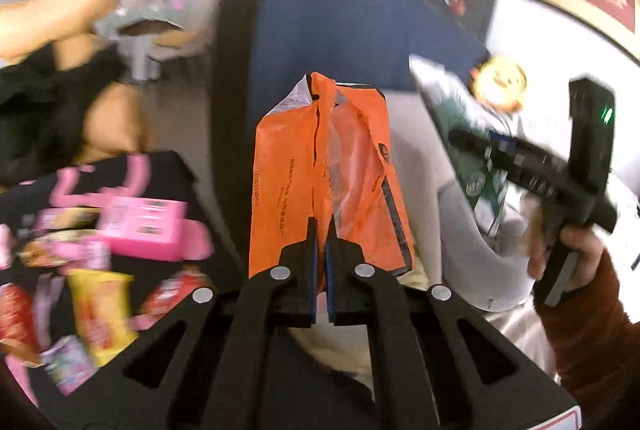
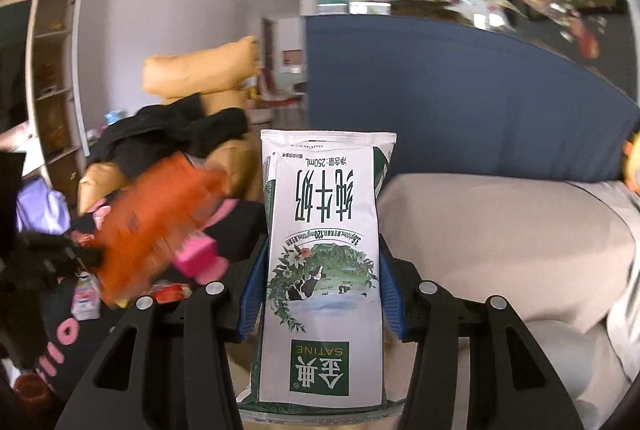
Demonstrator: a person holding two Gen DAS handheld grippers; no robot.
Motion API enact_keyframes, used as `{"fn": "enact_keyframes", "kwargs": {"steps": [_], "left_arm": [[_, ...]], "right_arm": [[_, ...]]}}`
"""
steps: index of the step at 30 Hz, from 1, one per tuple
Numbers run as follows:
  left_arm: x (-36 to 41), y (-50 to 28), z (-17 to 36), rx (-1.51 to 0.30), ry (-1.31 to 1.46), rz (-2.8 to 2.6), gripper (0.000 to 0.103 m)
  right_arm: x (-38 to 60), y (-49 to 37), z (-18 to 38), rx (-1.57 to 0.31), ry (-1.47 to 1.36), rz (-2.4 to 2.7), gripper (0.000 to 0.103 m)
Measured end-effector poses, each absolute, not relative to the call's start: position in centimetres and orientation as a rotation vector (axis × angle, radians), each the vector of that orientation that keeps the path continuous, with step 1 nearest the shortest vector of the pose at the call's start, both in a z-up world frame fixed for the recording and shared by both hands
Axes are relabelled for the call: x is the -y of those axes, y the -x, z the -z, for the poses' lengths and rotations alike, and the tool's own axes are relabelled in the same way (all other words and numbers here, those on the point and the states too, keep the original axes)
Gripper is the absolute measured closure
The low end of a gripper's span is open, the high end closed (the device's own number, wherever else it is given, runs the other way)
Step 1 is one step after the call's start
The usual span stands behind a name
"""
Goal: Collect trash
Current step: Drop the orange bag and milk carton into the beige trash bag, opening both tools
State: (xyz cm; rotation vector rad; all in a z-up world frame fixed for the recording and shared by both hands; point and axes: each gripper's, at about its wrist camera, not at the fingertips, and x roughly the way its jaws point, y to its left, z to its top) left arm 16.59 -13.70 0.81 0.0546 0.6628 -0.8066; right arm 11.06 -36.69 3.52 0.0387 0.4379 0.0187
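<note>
**Both claws loaded: orange wrapper left, milk carton right**

Left gripper (image 1: pixel 322 226) clenched on crinkled orange plastic wrapper (image 1: pixel 320 170), thin film pinched between nearly touching blue-lined pads, wrapper standing up and away from fingertips, in the air in front of dark blue upholstered panel (image 1: pixel 340 30). Right gripper (image 2: pixel 322 270) grasping white-and-green rectangular milk carton (image 2: pixel 320 250), pads pressed on both side faces, print upside down, carton raised before pale grey cushion (image 2: pixel 500 230). Below left in left wrist view, black cloth surface with pink lettering (image 1: pixel 168 166) strewn with blurred snack litter: pink box (image 1: pixel 142 228), yellow packet (image 1: pixel 100 314). Person's hand (image 1: pixel 568 250) in rust-coloured sleeve around right gripper's handle
</note>
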Motion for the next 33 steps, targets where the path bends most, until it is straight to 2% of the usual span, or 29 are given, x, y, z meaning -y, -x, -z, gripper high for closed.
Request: {"fn": "enact_keyframes", "kwargs": {"steps": [5, 8, 10, 12, 13, 19, 24, 33], "left_arm": [[20.6, -18.8, 5.1, -0.812, -0.085, 0.881, 0.100], [23.3, -20.3, 9.2, -0.924, -0.078, 0.905, 0.096], [23.8, -20.6, 10.4, -0.957, -0.081, 0.906, 0.076], [23.5, -20.7, 10.5, -0.960, -0.072, 0.896, 0.061], [22.9, -20.8, 10.2, -0.954, -0.058, 0.887, 0.059], [18.0, -21.2, 7.3, -0.904, 0.023, 0.773, 0.053], [13.2, -21.2, 5.7, -0.849, 0.079, 0.681, 0.052], [8.1, -20.9, 6.6, -0.854, 0.160, 0.612, 0.049]], "right_arm": [[40.5, -11.1, -1.8, -0.465, -0.095, 0.039, 0.056], [41.5, -11.6, -0.3, -0.498, -0.128, 0.036, 0.056], [41.2, -12.0, 1.0, -0.524, -0.140, 0.021, 0.056], [40.6, -12.5, 2.2, -0.551, -0.148, -0.007, 0.056], [40.0, -13.1, 3.0, -0.569, -0.150, -0.026, 0.056], [36.4, -16.7, 8.4, -0.694, -0.169, -0.113, 0.056], [33.7, -19.7, 12.9, -0.838, -0.080, -0.103, 0.056], [31.9, -22.0, 17.9, -1.014, 0.039, -0.057, 0.056]]}}
